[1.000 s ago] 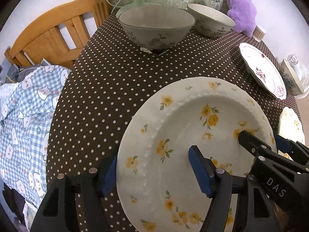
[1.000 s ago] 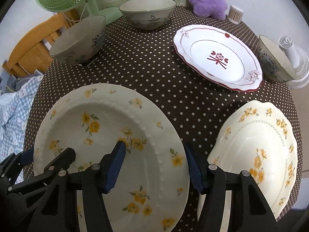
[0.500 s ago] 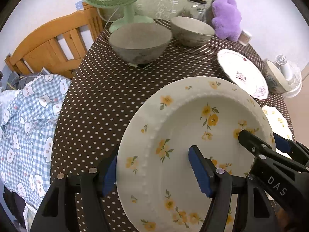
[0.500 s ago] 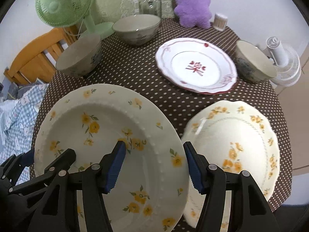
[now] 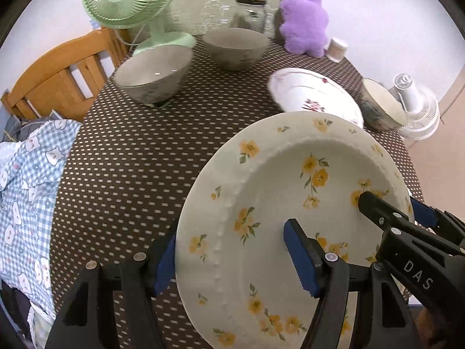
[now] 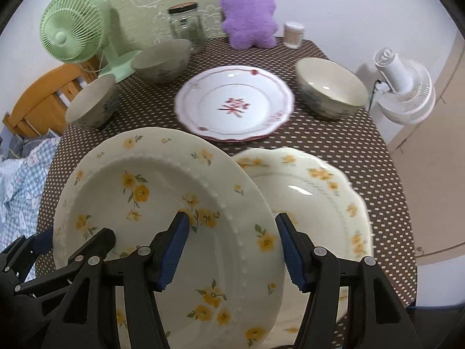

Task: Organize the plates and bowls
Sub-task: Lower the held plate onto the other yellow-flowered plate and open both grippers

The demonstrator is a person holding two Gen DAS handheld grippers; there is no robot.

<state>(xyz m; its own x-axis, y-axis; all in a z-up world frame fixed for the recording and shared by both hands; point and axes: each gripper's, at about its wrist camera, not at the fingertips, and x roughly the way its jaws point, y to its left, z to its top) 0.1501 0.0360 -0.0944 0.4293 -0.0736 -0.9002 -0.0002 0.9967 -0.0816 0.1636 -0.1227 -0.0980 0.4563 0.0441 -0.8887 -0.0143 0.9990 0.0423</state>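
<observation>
A cream plate with yellow flowers (image 5: pixel 276 189) (image 6: pixel 151 192) hangs tilted above the dotted tablecloth (image 5: pixel 130 160). My left gripper (image 5: pixel 229 258) is shut on its left rim, and my right gripper (image 6: pixel 232 250) is shut on its right rim. In the right wrist view the held plate overlaps a scalloped yellow-flower plate (image 6: pixel 319 197) lying on the table. Behind that plate lies a white plate with red trim (image 6: pixel 232 104) (image 5: pixel 311 96). Three grey-green bowls stand farther back: left (image 5: pixel 154 78) (image 6: pixel 93 104), middle (image 5: pixel 235 46) (image 6: pixel 162 59) and right (image 5: pixel 380 107) (image 6: pixel 328 90).
A green fan (image 6: pixel 72 35), a glass jar (image 6: pixel 186 26), a purple plush toy (image 6: pixel 250 14) and a small toothpick pot (image 6: pixel 293 33) line the table's far edge. A white fan (image 6: pixel 404 93) stands off the right side. A wooden chair (image 5: pixel 55 78) with checked cloth (image 5: pixel 26 180) is on the left.
Both grippers have risen and drawn back with the flowered plate, carrying it to the right. It now overlaps the scalloped plate, and more of the table's far side shows.
</observation>
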